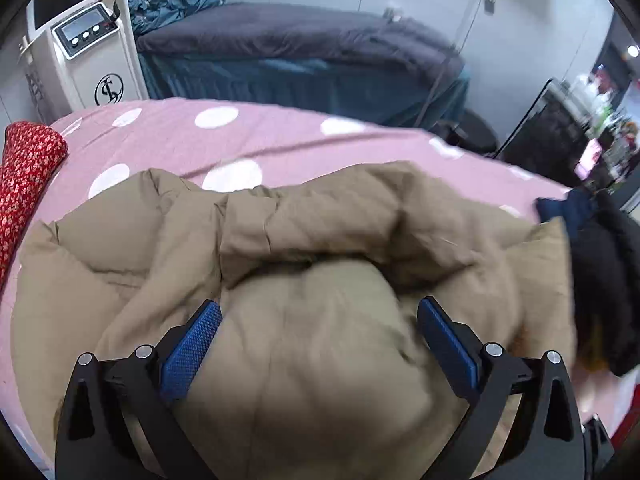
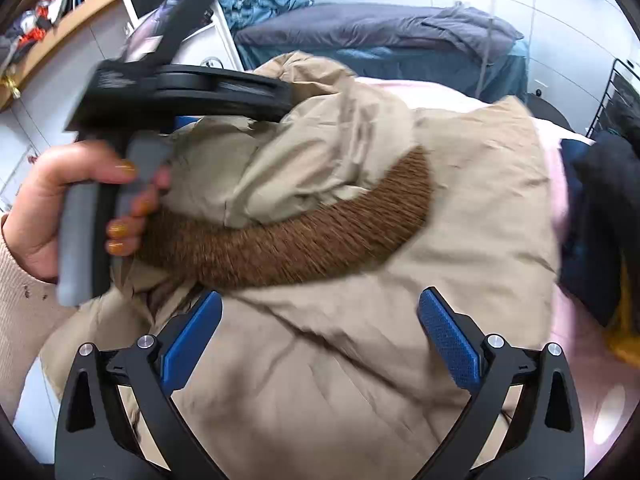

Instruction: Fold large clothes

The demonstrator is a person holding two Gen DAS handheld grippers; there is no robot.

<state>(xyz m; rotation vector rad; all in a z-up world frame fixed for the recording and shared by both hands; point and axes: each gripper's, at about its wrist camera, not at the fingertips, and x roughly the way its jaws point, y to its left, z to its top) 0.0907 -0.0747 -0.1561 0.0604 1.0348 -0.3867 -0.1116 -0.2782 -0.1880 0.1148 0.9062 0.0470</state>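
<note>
A tan padded coat [image 1: 320, 248] lies bunched across a bed covered in a pink sheet with white dots [image 1: 240, 136], its bulk filling the near side of the bed and reaching almost to the right edge. At the bed's left edge a red patterned cushion [image 1: 28, 176] sits just beside the coat; at the right edge a pile of dark clothes [image 1: 600, 264] touches the coat's side.

Seen from the right wrist, the person's left hand [image 2: 52, 204] grips the handle of the left tongs [image 1: 320, 344] over the coat's hood [image 2: 320, 152], whose brown fur trim [image 2: 288, 240] curves across the middle of the garment. The left tongs stand wide apart above a puffed panel of the coat, with nothing clamped between the blue pads [image 1: 192, 352]. The right tongs [image 2: 320, 340] are likewise spread wide over the flat tan cloth just below the fur trim, holding nothing.

The step in hand looks like the pause between folds: both tongs are free and poised over the cloth, apparently picking new grips. The coat is still loosely heaped, so the folding seems far from finished. The next move likely calls for each pair to close on a firm edge or thick seam, since the slick, puffy fabric may slip or spring back.
</note>
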